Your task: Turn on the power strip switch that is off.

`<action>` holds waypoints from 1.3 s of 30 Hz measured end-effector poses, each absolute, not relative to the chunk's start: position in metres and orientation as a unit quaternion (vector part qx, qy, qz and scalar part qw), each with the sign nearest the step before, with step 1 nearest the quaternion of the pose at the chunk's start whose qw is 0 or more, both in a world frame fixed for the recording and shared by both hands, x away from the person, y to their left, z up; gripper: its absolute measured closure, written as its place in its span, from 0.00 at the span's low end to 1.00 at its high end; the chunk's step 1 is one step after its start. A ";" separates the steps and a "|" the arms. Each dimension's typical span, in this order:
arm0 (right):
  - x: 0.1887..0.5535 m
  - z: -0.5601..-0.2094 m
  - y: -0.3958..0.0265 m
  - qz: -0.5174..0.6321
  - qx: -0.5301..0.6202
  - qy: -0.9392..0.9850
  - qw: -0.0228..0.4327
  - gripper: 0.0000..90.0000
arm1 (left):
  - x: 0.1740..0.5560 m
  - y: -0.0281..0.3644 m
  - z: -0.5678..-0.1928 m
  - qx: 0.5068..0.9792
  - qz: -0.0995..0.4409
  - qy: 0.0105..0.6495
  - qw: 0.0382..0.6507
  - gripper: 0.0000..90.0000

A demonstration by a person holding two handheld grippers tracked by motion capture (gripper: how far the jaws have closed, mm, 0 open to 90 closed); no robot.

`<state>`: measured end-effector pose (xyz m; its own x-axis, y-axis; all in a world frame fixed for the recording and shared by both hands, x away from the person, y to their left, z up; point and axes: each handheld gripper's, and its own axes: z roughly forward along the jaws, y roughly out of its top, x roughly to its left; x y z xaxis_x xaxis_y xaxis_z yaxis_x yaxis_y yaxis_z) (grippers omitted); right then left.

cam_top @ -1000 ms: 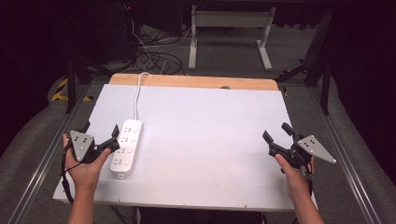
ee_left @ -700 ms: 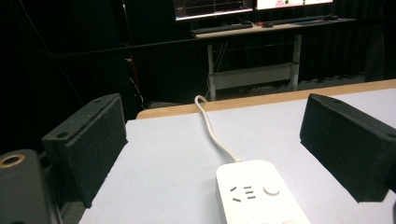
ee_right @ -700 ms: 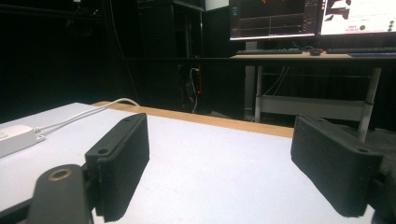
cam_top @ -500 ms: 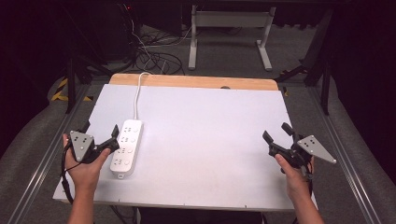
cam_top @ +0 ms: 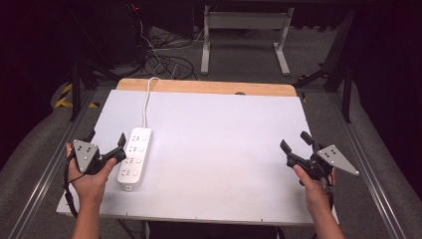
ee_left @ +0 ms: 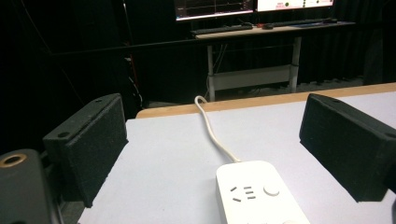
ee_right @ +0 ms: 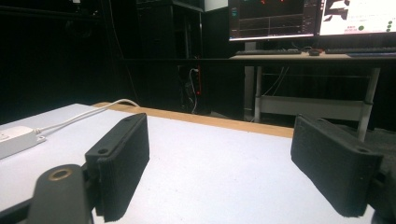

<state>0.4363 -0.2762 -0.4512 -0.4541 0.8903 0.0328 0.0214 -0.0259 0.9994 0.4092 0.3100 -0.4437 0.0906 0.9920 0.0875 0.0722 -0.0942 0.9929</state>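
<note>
At the near left part of the white table, I am holding my left gripper just beside the white power strip, with its jaws spread wide and nothing between them. In the left gripper view, the strip's far end is lying ahead between the two black pads, with one socket and a round button facing up, and its white cable is running away over the wooden back edge of the table. I am keeping my right gripper well apart from the strip, near the right edge, and its jaws are also standing wide and empty; from there the strip is showing far off to the side. As I judge it, the work is only beginning: the strip is lying flat and untouched, no plug or other item is on the table, and the grasp itself is not yet made.
</note>
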 end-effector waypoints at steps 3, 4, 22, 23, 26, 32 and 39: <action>0.437 -0.451 -0.276 0.607 0.380 0.599 0.358 0.22 | 0.409 0.311 -0.443 0.562 0.480 0.474 0.478 0.09; 0.437 -0.451 -0.276 0.606 0.380 0.600 0.359 0.22 | 0.409 0.311 -0.443 0.562 0.480 0.474 0.478 0.09; 0.437 -0.451 -0.274 0.606 0.377 0.603 0.357 0.20 | 0.409 0.310 -0.444 0.564 0.480 0.475 0.476 0.09; 0.438 -0.451 -0.274 0.605 0.377 0.604 0.357 0.20 | 0.409 0.310 -0.444 0.563 0.480 0.476 0.475 0.09; 0.438 -0.451 -0.273 0.606 0.376 0.604 0.356 0.19 | 0.409 0.311 -0.444 0.563 0.481 0.476 0.474 0.09; 0.439 -0.451 -0.273 0.608 0.378 0.602 0.352 0.13 | 0.409 0.310 -0.445 0.563 0.480 0.476 0.475 0.08; 0.439 -0.452 -0.272 0.609 0.376 0.606 0.348 0.07 | 0.410 0.311 -0.445 0.564 0.479 0.476 0.475 0.08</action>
<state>0.4394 -0.2719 -0.4518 -0.4758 0.8788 0.0357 0.0321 -0.0232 0.9992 0.4097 0.3106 -0.4451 0.0881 0.9922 0.0878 0.0813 -0.0950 0.9922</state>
